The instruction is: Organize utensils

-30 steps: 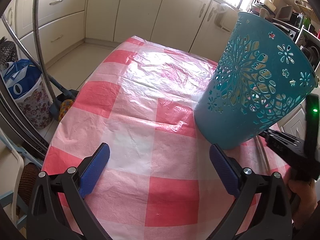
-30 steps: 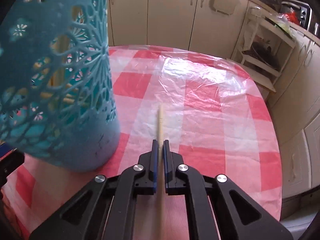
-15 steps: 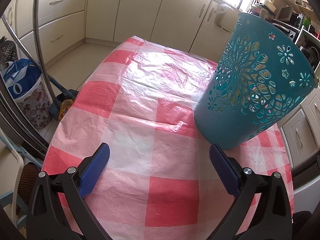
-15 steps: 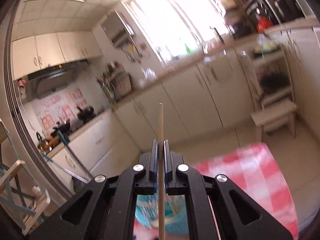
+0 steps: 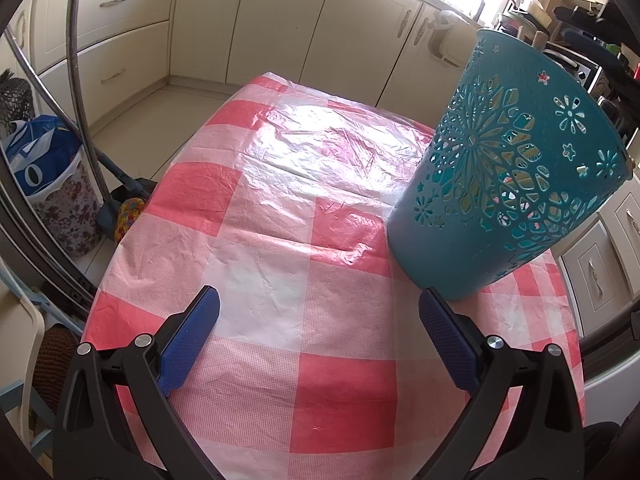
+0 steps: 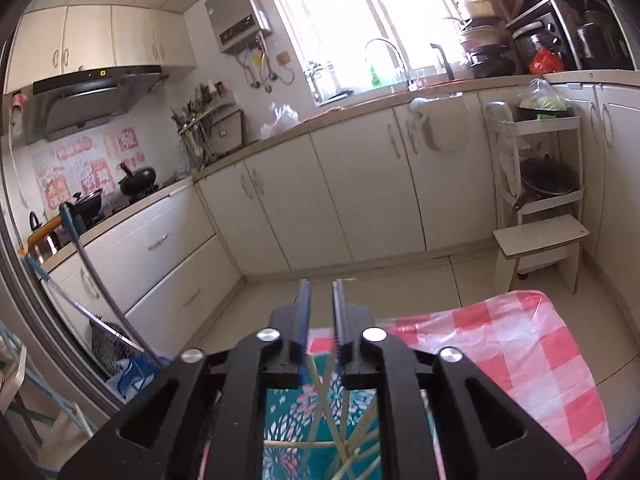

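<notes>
Teal perforated plastic basket (image 5: 508, 184) stands near the table's (image 5: 280, 360) right edge, holding thin, light, stiff wooden chopsticks (image 6: 320, 408), best pinched mid-shaft. Right tongs (image 6: 320, 300) above it are opening with nothing between them; left tongs (image 5: 320, 320) hover spread and empty.

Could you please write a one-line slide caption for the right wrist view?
Right gripper, jaws opening and empty, above a teal basket holding wooden chopsticks.

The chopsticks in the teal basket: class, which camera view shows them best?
The right wrist view: it looks down into the teal basket, where the chopsticks lie crossed. The left wrist view shows only pale slivers of them through the cut-out wall.
</notes>
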Demonstrator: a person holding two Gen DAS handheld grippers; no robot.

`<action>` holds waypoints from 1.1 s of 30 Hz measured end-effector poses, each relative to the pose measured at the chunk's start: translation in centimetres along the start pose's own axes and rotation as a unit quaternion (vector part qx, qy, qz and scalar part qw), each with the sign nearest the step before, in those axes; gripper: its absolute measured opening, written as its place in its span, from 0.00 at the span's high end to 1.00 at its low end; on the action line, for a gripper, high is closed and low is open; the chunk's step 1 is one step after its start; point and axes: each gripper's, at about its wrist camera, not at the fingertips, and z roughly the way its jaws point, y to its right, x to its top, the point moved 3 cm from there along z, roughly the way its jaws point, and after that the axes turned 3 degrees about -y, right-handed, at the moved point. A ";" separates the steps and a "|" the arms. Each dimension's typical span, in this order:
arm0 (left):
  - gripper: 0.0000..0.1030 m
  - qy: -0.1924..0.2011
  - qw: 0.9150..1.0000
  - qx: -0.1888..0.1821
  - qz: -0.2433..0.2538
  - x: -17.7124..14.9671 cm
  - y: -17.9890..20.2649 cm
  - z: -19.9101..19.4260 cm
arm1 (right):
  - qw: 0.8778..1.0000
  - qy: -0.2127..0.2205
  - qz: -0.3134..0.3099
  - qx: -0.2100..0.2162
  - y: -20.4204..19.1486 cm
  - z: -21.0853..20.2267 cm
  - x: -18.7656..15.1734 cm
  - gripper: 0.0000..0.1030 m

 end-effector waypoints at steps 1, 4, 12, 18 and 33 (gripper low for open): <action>0.08 0.000 1.000 0.000 0.000 0.0 0.0 0.0 | 1.000 -0.003 -0.004 0.004 0.0 -0.6 -0.4 0.75; 0.08 0.000 1.000 0.001 0.001 0.0 0.0 0.0 | 1.000 -0.013 -0.015 0.010 0.3 -2.7 -1.6 0.62; 0.08 -0.006 1.000 0.018 0.012 0.0 0.4 0.2 | 0.994 -0.093 -0.031 -0.041 2.8 -9.5 -10.3 0.20; 0.07 -0.011 0.999 0.032 0.022 0.0 0.7 0.3 | 0.983 -0.159 0.013 -0.086 6.4 -10.0 -16.1 0.16; 0.07 -0.039 0.994 0.072 0.067 0.1 1.6 1.1 | 0.967 -0.222 0.031 -0.117 8.5 -7.5 -19.6 0.11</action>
